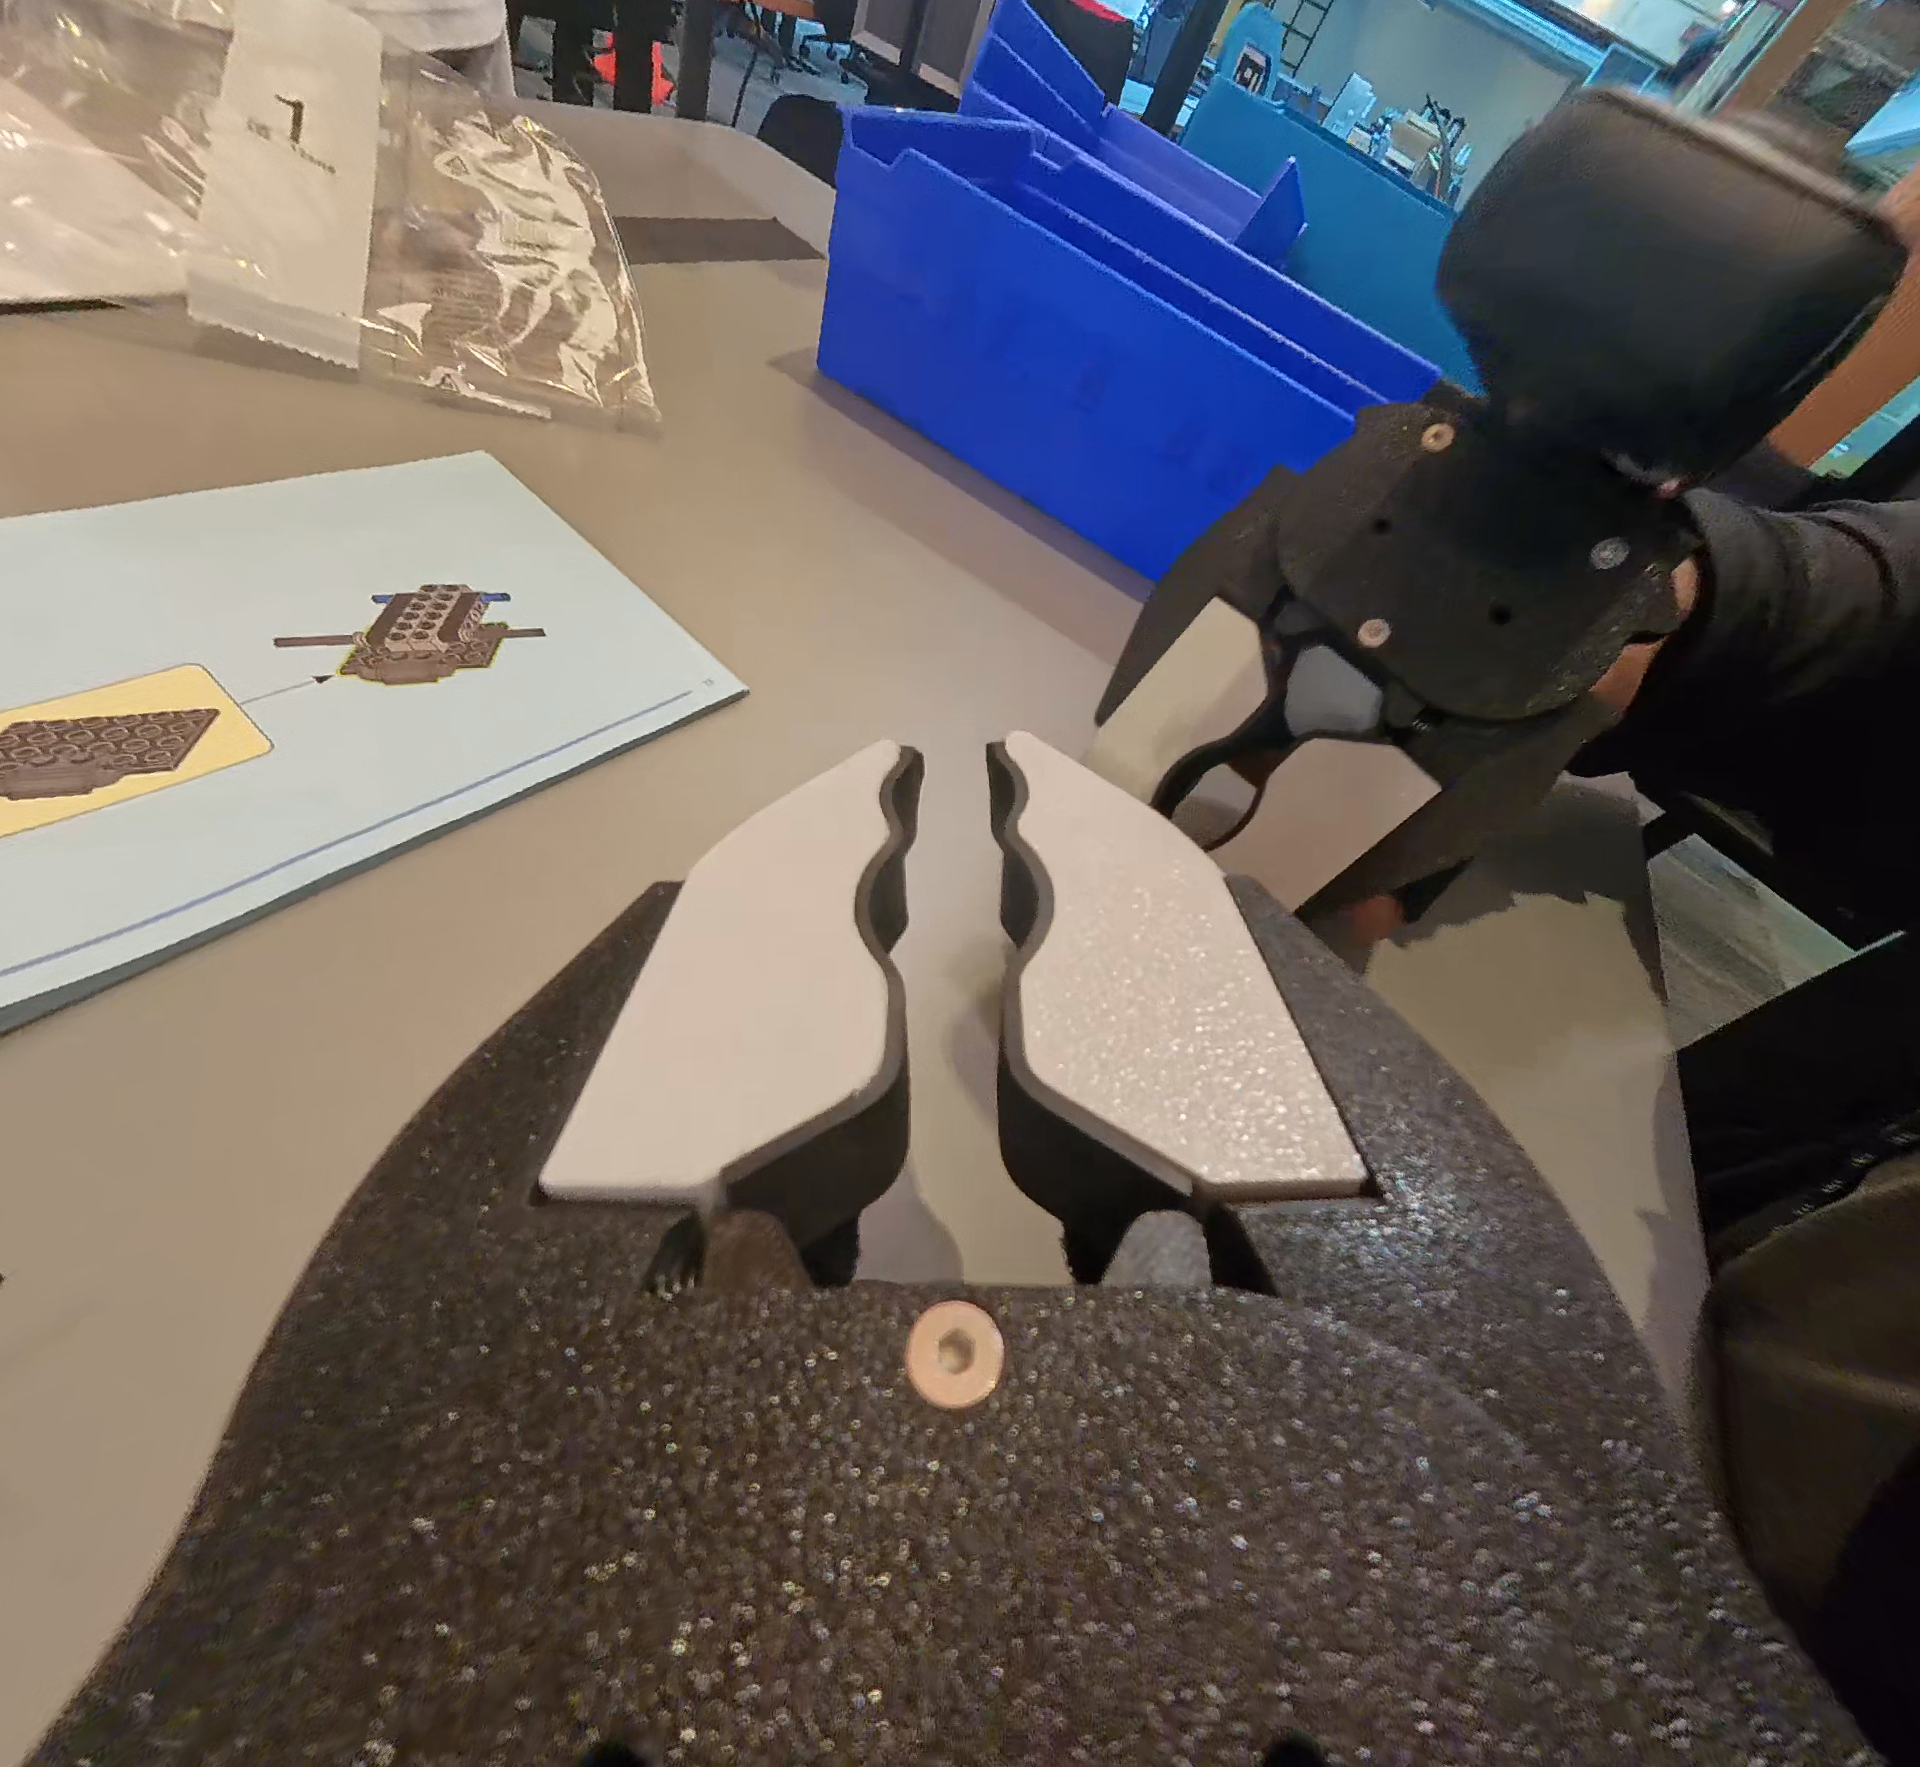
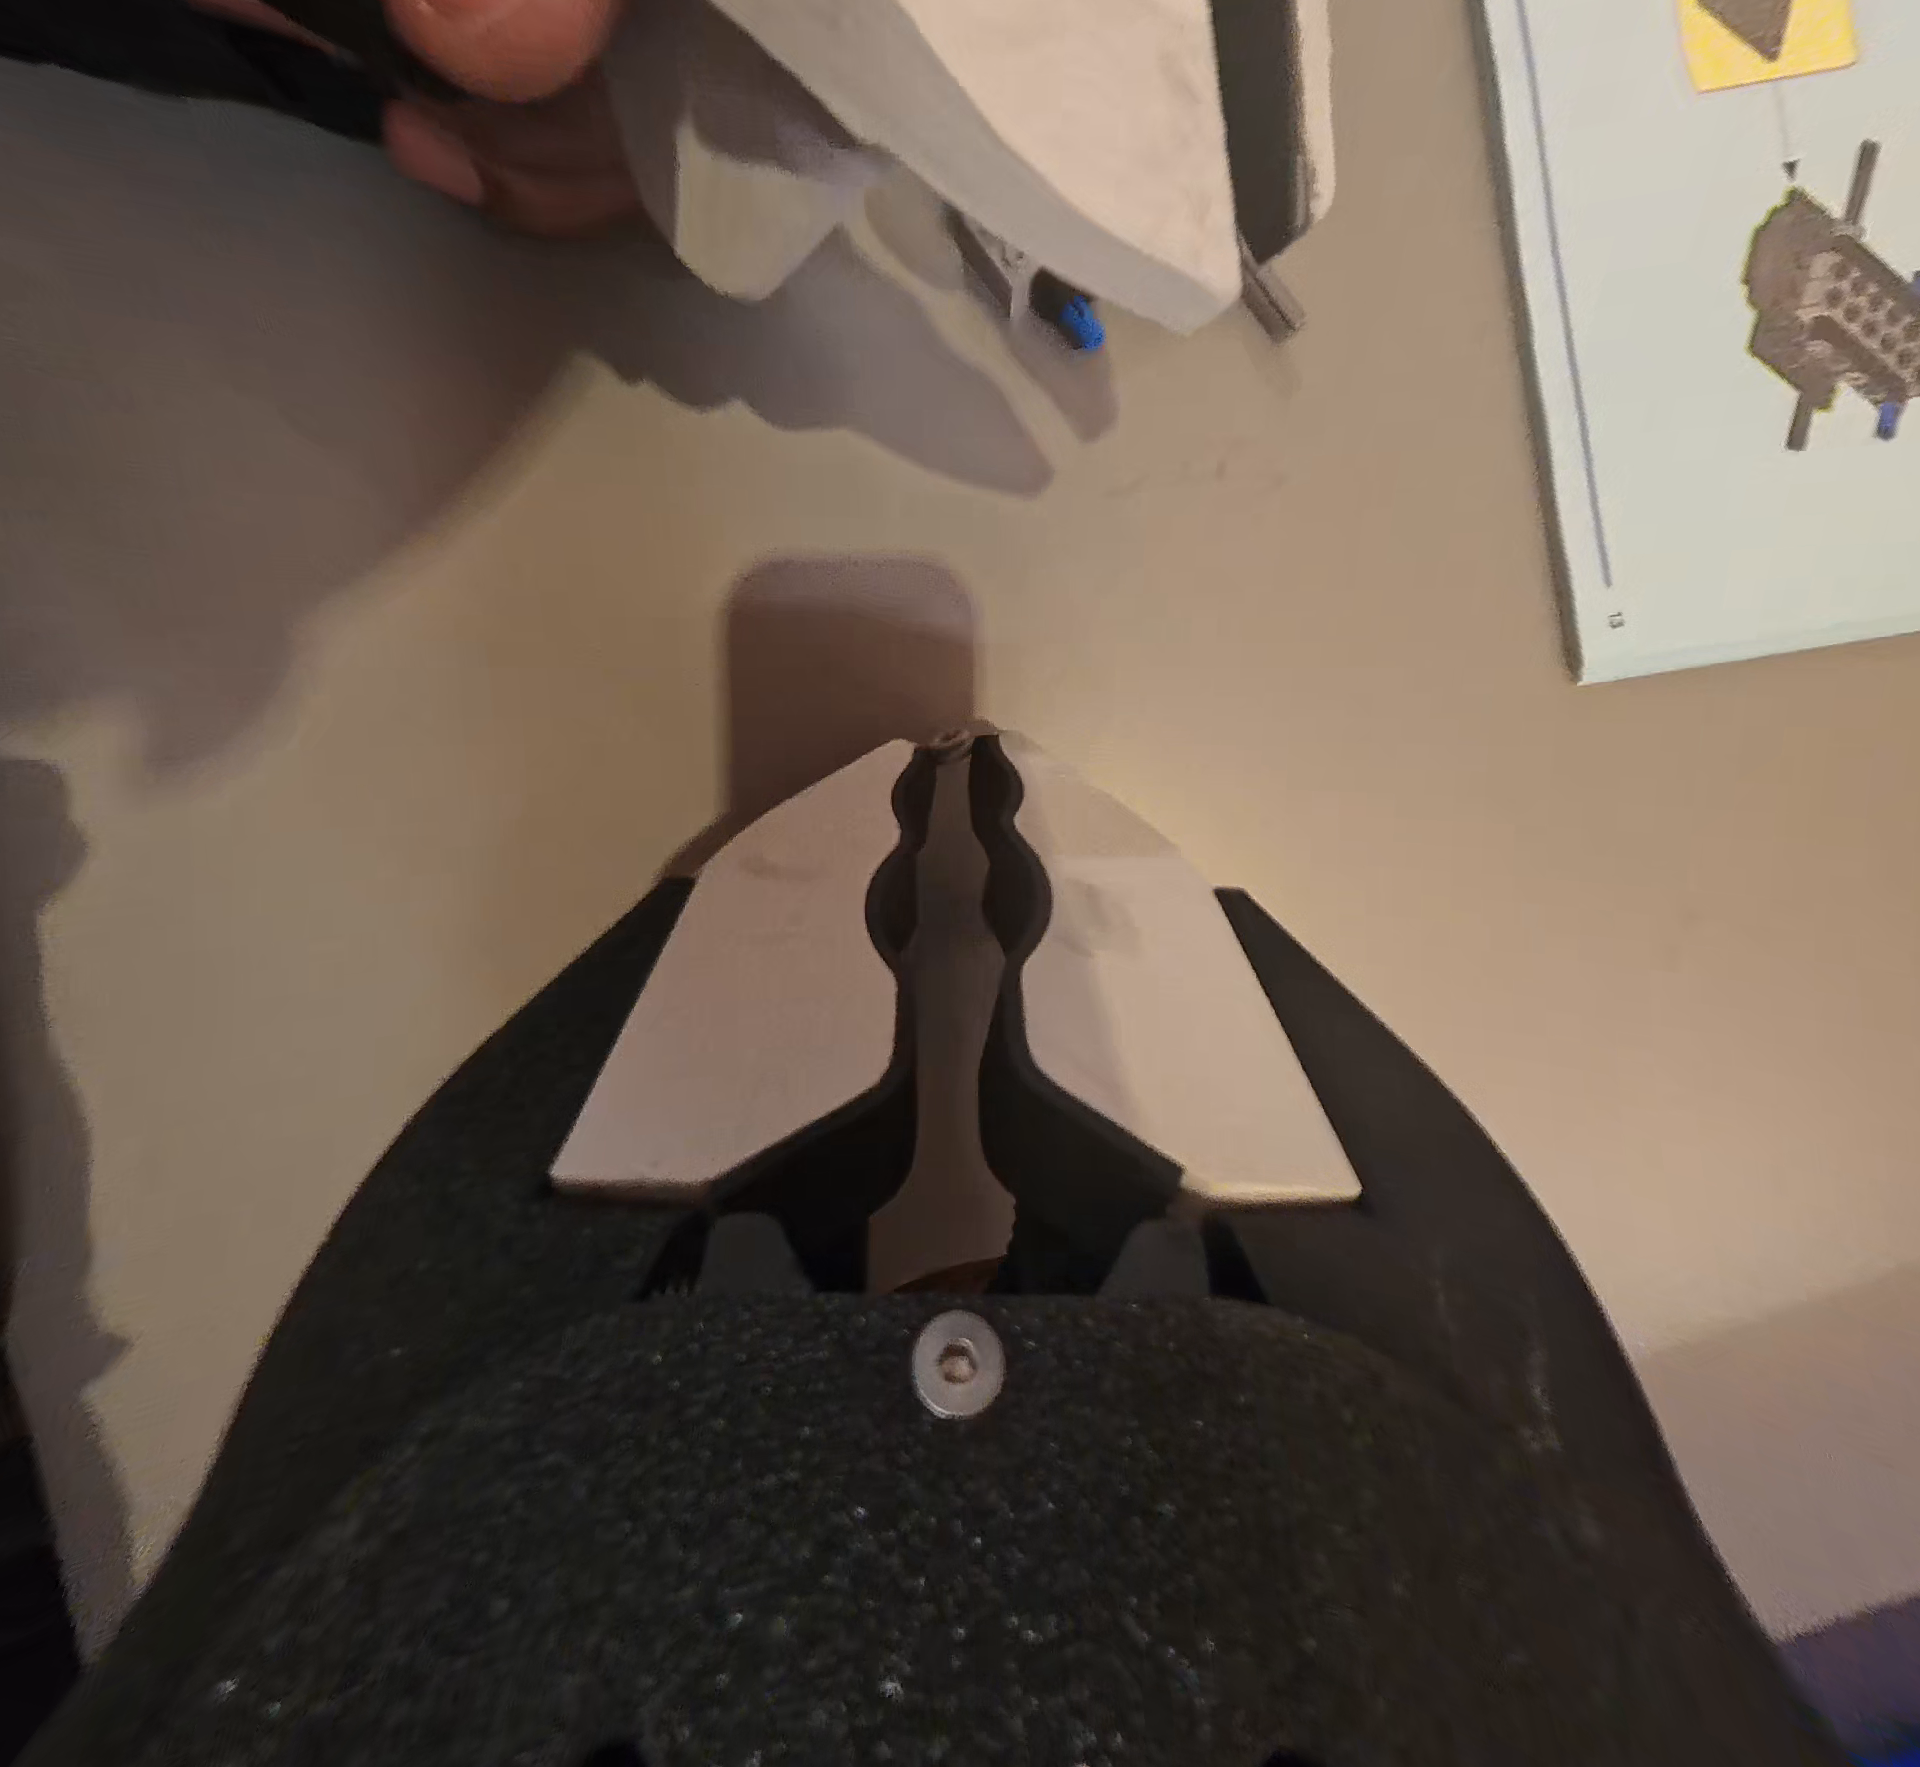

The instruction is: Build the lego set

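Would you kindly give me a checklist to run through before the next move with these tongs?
1. Right tongs shut on a small grey piece at their tips: ok.
2. Left tongs grasp: the jaws stand apart and only table shows between them from above. Whether anything is held: cannot tell.
3. Blue pin and grey axle show under the left tongs. Held or lying loose: cannot tell.
4. Manual lies open and flat, its picture in view: ok.
5. Blue bin stands apart from both tongs: ok.
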`<state>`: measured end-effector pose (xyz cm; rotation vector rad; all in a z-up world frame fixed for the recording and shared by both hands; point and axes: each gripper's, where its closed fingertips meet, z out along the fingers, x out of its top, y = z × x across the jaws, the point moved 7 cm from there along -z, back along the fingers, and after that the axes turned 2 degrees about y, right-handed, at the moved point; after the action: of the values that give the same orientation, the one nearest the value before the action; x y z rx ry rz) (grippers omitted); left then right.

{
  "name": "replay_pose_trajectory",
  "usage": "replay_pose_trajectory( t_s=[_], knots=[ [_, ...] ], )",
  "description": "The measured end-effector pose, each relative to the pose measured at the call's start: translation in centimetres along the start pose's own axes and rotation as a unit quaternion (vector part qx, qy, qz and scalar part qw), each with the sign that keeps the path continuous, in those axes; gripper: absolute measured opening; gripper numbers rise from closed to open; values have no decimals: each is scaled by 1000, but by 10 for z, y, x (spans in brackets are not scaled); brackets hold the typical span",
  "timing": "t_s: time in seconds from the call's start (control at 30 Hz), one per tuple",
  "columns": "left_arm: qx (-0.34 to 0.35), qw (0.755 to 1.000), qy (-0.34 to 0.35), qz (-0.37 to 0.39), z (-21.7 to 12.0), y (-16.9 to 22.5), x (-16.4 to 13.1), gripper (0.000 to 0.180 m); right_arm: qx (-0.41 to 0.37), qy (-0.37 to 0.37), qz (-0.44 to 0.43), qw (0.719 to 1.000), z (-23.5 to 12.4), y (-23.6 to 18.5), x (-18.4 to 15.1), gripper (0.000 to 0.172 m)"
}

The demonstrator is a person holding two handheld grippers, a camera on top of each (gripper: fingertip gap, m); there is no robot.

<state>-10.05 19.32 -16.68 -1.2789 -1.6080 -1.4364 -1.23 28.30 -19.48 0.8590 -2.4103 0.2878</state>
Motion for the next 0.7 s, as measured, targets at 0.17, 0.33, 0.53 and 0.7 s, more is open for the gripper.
replay_pose_trajectory(
  t_s=[0.17,0.33,0.53,0.7],
  knots=[
    [7,1000,-2,8,0,-1,0,13,7,4,6,1000,8,0,-4,8],
    [8,1000,0,-2,1,-3,0,13,3,8,15,1000,6,3,-9,9],
    [10,1000,-1,-1,1,-3,0,13,3,9,19,1000,4,5,-11,11],
    [8,1000,-1,-3,1,-3,0,13,-2,11,24,1000,2,6,-11,18]
  ],
)
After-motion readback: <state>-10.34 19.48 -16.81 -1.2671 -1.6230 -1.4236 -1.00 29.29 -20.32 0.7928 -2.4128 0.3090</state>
